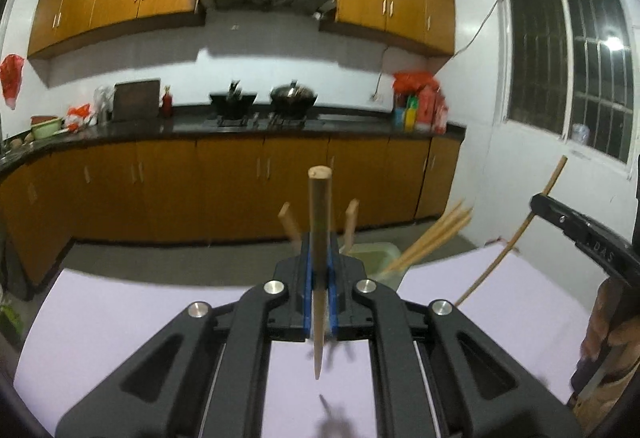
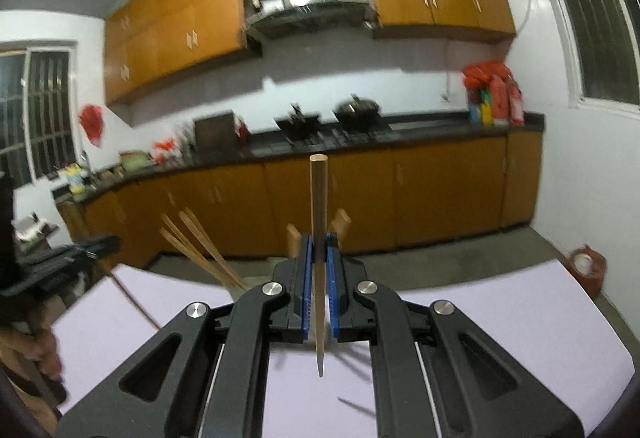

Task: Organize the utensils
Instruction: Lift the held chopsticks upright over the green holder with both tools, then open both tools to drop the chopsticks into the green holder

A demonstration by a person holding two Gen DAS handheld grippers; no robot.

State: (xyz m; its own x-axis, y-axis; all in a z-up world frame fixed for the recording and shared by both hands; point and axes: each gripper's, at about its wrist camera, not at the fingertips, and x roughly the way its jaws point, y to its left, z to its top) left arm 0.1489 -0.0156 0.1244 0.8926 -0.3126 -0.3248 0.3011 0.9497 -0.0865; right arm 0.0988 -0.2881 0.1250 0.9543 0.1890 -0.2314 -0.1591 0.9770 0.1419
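Left wrist: left gripper point(image 1: 319, 270) clamps one chopstick point(image 1: 319, 238) upright, above the table point(image 1: 120, 302); green holder point(image 1: 378, 258) just beyond, holding more.

Right wrist: right gripper point(image 2: 319, 270) likewise clamps a chopstick point(image 2: 319, 238). Advice: lower tip-first into holder, one at a time.

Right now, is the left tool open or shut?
Shut. In the left wrist view the left tool has its blue pads pressed against a wooden chopstick, which stands upright between them.
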